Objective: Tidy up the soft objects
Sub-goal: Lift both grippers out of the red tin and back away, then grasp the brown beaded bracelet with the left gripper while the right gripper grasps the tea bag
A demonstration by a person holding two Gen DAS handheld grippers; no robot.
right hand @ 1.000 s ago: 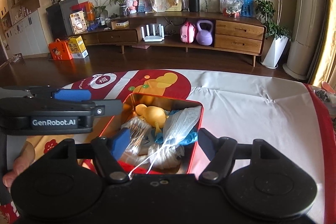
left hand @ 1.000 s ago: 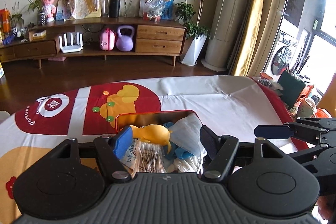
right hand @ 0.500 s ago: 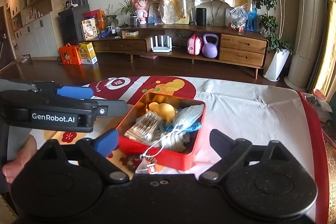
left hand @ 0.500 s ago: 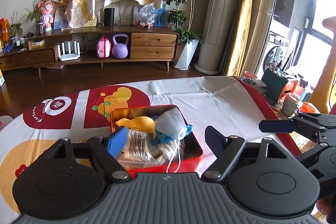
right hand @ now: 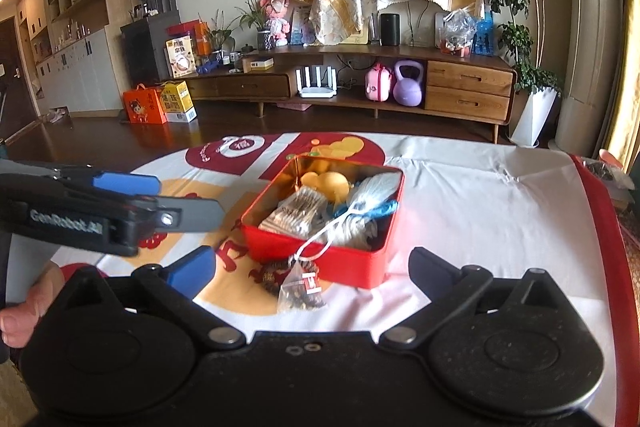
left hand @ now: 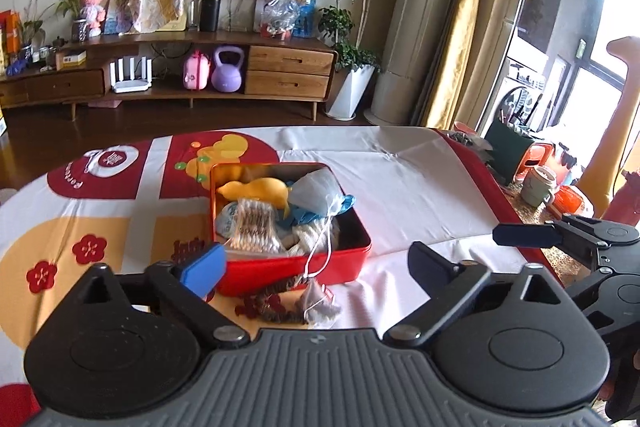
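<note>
Both grippers, left (left hand: 316, 267) and right (right hand: 310, 267), are opening, empty; small mesh sachet (right hand: 302, 291), apparently loose, lies just ahead, nearer than red rectangular tin (right hand: 352, 269).

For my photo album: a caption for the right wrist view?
Open tongs face a red tin packed with soft items on the tablecloth.

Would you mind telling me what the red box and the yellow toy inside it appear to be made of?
The red box looks like painted tin: its inner walls are a shiny gold that mirrors the contents, and its rim is thin and rolled. The yellow toy seems to be soft rubber or vinyl, smooth and matte with rounded shapes, though the pictures cannot confirm that.
</note>
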